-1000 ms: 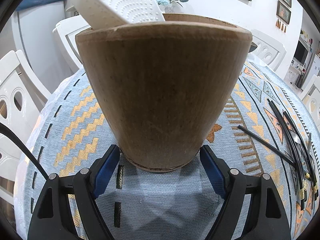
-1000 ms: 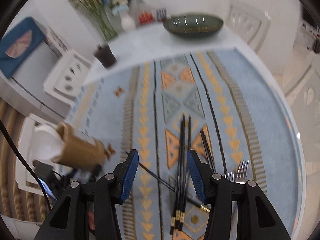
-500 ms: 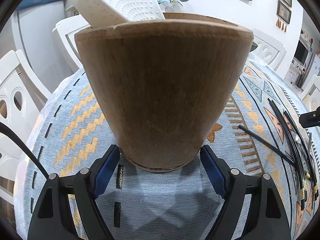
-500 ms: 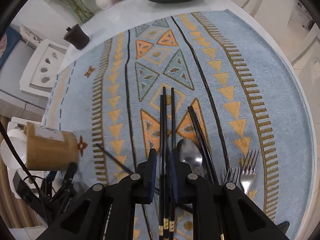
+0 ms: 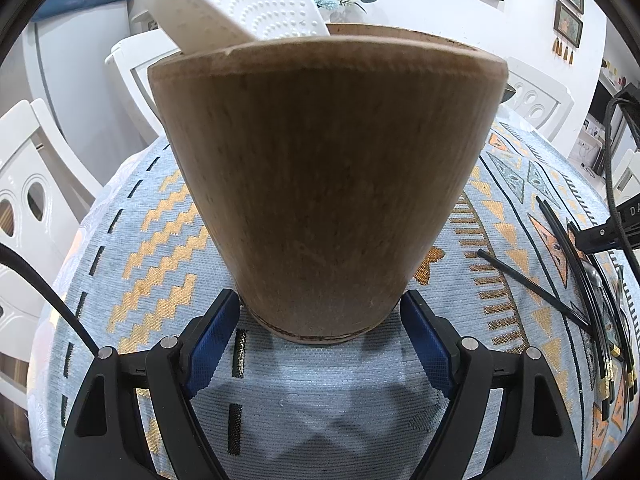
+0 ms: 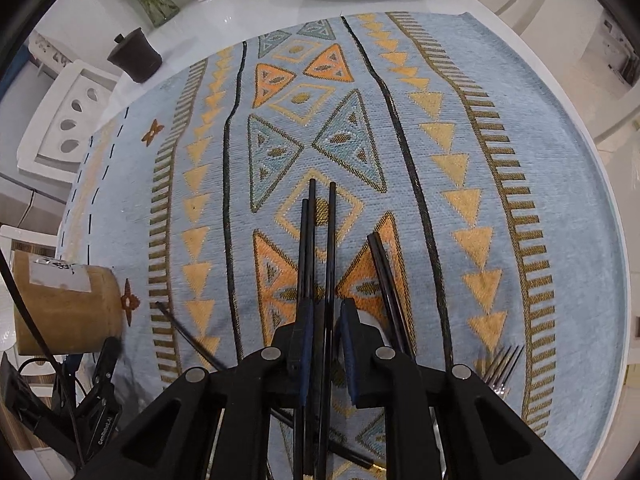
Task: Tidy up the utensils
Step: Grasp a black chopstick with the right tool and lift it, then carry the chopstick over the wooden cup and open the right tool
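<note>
Left wrist view gives me the tall tapered brown wooden utensil holder (image 5: 326, 184) standing upright on the pale blue woven tablecloth with orange and black geometric patterns (image 5: 328, 392). My left gripper (image 5: 320, 332) is spread wide, its blue pads flanking the holder's base on both sides; I cannot tell whether they touch the wood, and nothing is clamped. A white plastic dotted rice paddle (image 5: 244, 4) leans out of the holder's rim toward the upper left. Off to the right on the cloth lies a single black chopstick (image 5: 532, 292), set at an angle.

From the right wrist camera, my right gripper (image 6: 325, 312) is pinched in on a bundle of long black chopsticks (image 6: 318, 240), which run forward between the pads with their tips just above or on the cloth; I cannot tell which. Just to the right, another black chopstick pair (image 6: 386, 280) lies flat on the cloth, and silver fork tines (image 6: 502, 364) show at the lower right. The holder sits at the far left edge.
</note>
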